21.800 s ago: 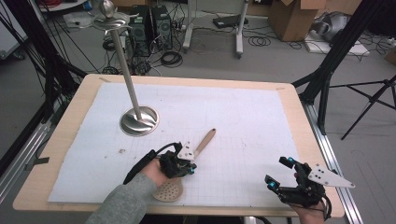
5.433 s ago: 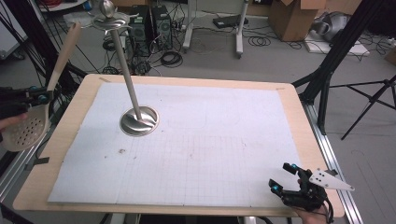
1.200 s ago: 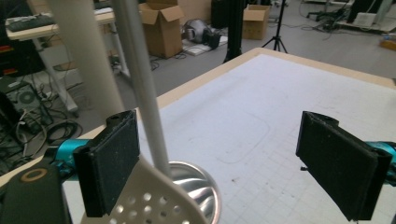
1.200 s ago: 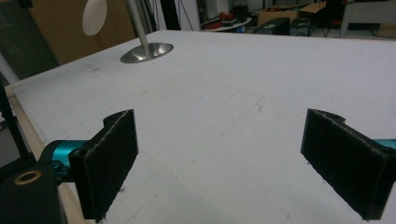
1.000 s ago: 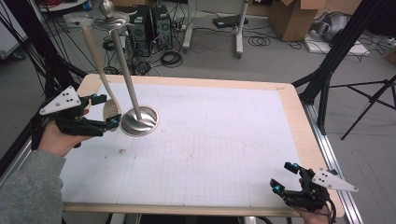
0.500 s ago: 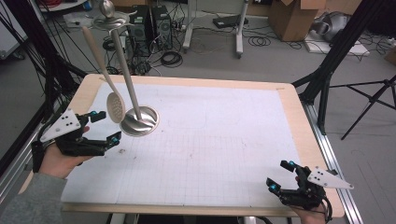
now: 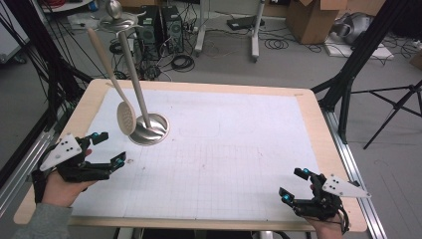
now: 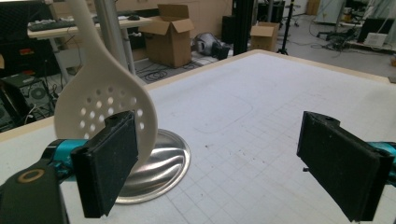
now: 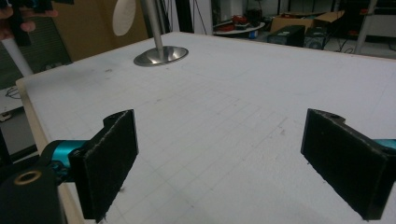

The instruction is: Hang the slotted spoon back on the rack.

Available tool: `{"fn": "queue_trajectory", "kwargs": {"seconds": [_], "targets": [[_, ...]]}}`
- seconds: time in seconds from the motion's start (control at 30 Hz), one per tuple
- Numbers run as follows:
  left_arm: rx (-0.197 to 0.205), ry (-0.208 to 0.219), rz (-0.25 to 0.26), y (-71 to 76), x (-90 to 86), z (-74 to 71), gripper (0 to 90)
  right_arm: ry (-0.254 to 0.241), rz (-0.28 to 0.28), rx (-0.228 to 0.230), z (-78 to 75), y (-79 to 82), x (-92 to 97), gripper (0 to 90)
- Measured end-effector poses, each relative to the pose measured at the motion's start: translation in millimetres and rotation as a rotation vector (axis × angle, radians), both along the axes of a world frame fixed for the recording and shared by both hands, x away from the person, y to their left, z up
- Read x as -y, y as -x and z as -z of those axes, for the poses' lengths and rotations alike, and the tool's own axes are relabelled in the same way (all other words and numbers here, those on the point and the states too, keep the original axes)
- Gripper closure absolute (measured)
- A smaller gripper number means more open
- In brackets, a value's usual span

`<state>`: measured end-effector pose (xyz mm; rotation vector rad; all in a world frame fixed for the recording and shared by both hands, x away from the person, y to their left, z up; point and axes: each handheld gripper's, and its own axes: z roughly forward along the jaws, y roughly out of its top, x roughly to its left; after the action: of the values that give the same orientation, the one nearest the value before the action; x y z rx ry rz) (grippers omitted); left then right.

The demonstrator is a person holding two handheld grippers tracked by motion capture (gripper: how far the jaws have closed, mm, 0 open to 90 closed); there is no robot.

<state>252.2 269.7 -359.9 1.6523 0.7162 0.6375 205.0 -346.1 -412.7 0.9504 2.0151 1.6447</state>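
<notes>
High view: one slotted spoon (image 7: 126, 117) hangs beside the pole of one steel stand (image 7: 149, 130); hanging looks done, withdrawal likely next. Left gripper (image 7: 113, 149) wide open, empty, near the stand base. Right gripper view: right gripper (image 9: 219, 158) wide open, empty, over bare table (image 9: 261, 84).

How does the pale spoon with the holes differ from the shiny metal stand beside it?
The slotted spoon is matte cream with a flat, round, hole-dotted head; the stand is polished metal with a plain thin pole. The spoon hangs with its head just above the table, while the stand sits on the mat on a wide round base. The spoon's handle leans more than the pole. Both rise tall and slim.
</notes>
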Motion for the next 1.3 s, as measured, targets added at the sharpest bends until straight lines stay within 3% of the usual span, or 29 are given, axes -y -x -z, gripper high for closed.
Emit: {"fn": "queue_trajectory", "kwargs": {"seconds": [0.2,0.47,0.83,1.3], "targets": [[0.006,-0.009,-0.036,7.9,4.6,9.8,13.1,0.005,-0.001,0.013,-0.7,-2.3,-1.7,9.9],[0.027,0.013,-0.139,23.6,11.3,20.5,13.1,0.012,0.005,0.015,-0.5,-3.9,-3.5,9.9],[0.005,0.016,-0.161,28.3,16.4,39.2,13.2,0.007,0.023,0.027,-0.7,-4.9,-1.8,9.9],[-0.039,0.029,-0.191,36.0,4.4,69.5,13.2,0.017,0.032,0.022,2.7,-6.4,-2.0,9.9]]}}
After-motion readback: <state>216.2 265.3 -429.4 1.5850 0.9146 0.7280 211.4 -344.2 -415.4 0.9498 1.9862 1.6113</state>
